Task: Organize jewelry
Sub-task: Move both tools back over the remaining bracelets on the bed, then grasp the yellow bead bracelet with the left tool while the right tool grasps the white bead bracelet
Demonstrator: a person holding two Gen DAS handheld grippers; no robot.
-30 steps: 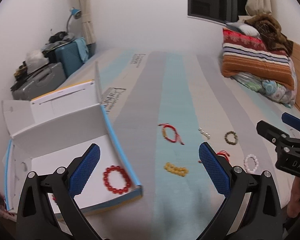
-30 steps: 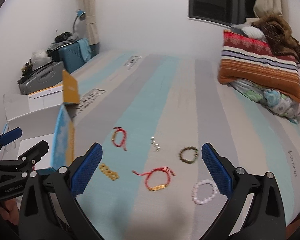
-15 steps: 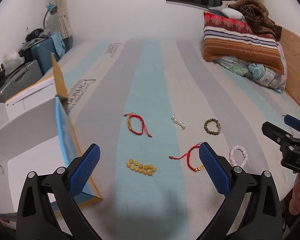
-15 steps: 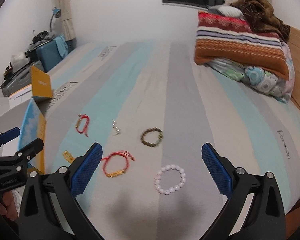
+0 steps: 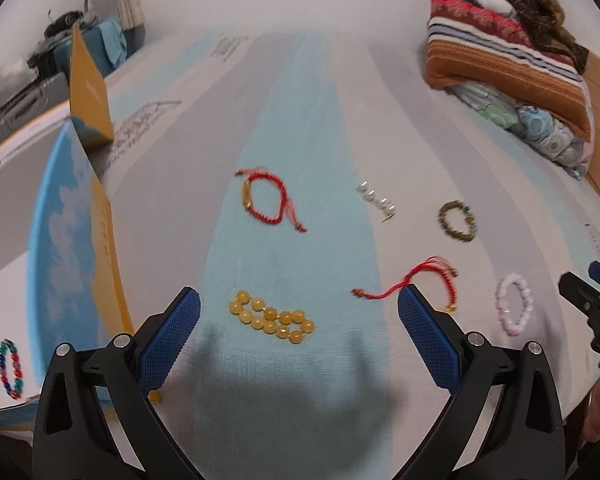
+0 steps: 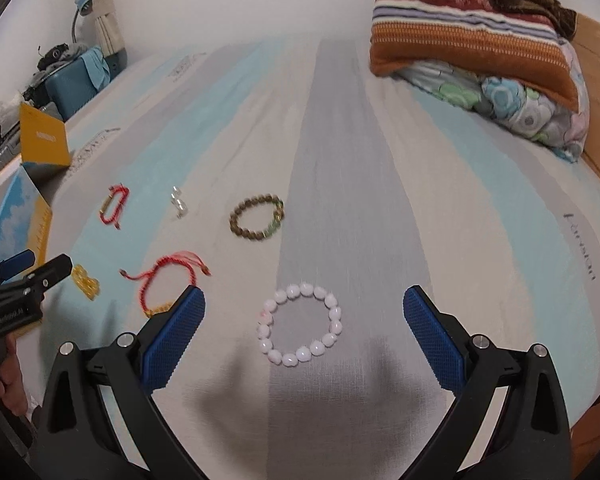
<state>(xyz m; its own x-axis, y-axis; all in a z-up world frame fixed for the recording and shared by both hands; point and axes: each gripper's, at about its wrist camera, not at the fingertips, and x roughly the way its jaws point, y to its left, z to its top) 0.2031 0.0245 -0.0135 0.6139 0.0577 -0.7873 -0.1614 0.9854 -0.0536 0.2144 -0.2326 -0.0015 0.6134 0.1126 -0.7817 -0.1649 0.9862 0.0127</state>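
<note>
Six pieces of jewelry lie loose on the striped bed (image 6: 340, 128). Two are red cord bracelets: the far red cord bracelet (image 5: 266, 198) sits toward the box side of the bed, and the near red cord bracelet (image 5: 412, 282) lies closer to the front edge. There is one yellow bead bracelet (image 5: 270, 317), one pale pink bead bracelet (image 6: 300, 330), one brown-green bead bracelet (image 6: 256, 216) and one small pearl piece (image 5: 376, 199). A seventh piece, a multicoloured bead bracelet (image 5: 10, 368), lies inside the open box (image 5: 64, 248) at the bed's left edge. One striped pillow (image 6: 460, 40) rests on a floral quilt at the far right corner.

The left gripper (image 5: 298, 334) hovers over the front edge of the bed with its blue fingers (image 5: 172, 334) spread wide and empty. The yellow bead bracelet lies on the sheet between them, touched by neither. The right finger's tip overlaps the near red cord bracelet in the left wrist view; contact cannot be told.

The right gripper (image 6: 304, 338) is likewise spread wide and holds nothing. The pale pink bead bracelet lies flat between its fingers (image 6: 432, 334), clear of both. A hand (image 6: 8, 380) shows at the left edge of the right wrist view.
</note>
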